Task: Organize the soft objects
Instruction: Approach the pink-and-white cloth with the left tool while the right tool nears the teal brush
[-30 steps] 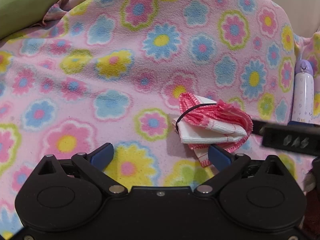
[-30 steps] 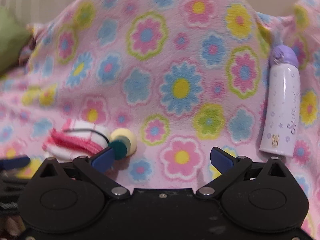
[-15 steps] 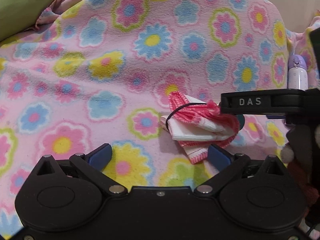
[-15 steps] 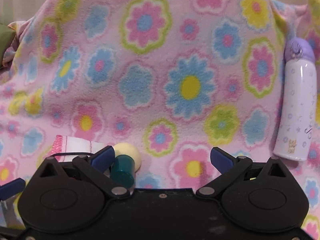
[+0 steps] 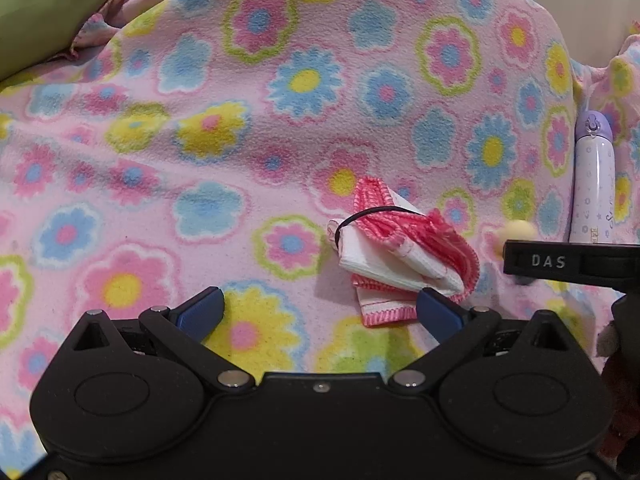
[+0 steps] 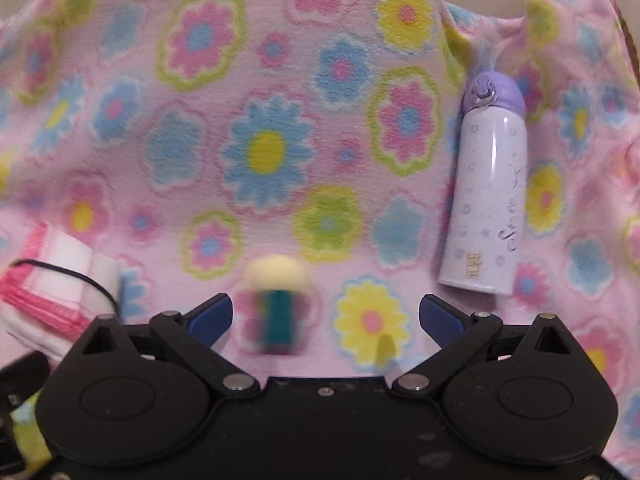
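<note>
Two grippers are in my hands, both held low over the pink flowered blanket (image 5: 200,160). My left gripper (image 5: 320,312) has its fingers spread wide and grips nothing; the folded bundle of white cloths with pink edging (image 5: 400,256), bound by a thin black band, lies on the blanket just beyond and slightly inside its right fingertip (image 5: 438,312). My right gripper (image 6: 326,318) is also wide open and empty. Between its fingers, closer to the left one, sits a small blurred object with a pale yellow round top and a teal stem (image 6: 278,300). To its left the same cloth bundle shows at the near left edge. A white bottle with a purple cap (image 6: 488,200) lies on the blanket at the right, cap pointing away. A green cushion (image 5: 44,8) fills the far left corner.
</note>
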Tool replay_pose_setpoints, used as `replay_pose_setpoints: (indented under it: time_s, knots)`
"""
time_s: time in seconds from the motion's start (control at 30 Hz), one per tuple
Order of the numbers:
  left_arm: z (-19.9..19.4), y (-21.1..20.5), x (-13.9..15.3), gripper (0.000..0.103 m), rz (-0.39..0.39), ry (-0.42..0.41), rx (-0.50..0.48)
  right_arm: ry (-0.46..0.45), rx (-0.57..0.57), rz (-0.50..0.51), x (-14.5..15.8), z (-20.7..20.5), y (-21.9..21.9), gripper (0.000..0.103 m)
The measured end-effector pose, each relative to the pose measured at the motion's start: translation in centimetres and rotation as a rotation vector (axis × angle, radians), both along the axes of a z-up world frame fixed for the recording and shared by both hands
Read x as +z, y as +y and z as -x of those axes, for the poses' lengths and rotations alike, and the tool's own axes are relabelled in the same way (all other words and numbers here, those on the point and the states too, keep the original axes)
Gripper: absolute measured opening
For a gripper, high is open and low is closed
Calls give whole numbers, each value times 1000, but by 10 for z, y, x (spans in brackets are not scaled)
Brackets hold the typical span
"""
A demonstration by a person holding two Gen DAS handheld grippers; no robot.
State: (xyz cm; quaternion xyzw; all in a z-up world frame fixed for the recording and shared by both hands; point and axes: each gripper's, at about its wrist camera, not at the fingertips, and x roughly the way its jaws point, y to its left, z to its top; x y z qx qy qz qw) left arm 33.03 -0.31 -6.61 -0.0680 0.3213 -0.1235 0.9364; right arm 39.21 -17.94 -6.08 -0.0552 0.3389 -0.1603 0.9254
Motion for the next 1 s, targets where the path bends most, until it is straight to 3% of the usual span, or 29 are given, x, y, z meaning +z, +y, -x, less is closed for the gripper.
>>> replay_pose_setpoints:
  time_s: [0.17, 0.3, 0.33, 0.4, 0.5, 0.67, 0.83, 1.0]
  knots:
    - [0, 0, 0, 99, 2, 1, 1, -17, 127, -87, 4, 7, 11, 100]
    - [0, -1, 0, 99, 0, 3, 3, 39, 165, -81, -8, 2, 12, 86]
    - [0, -1, 0, 99, -1, 3, 4, 56, 158, -102, -10, 2, 7, 81]
    - [0, -1, 0, 99, 0, 3, 4, 72, 147, -177, -11, 10, -10, 79]
    - [0, 0, 0, 99, 0, 3, 4, 13, 204, -276, -2, 40, -34, 79]
    - [0, 0, 0, 99, -2, 4, 5, -86, 191, -232, 18, 89, -64, 88]
    - [0, -1, -1, 99, -7, 5, 6, -63, 107, -190, 11, 104, -92, 88]
    - [-1, -1, 0, 99, -8, 5, 6, -44, 153, -128, 2, 92, -91, 88]
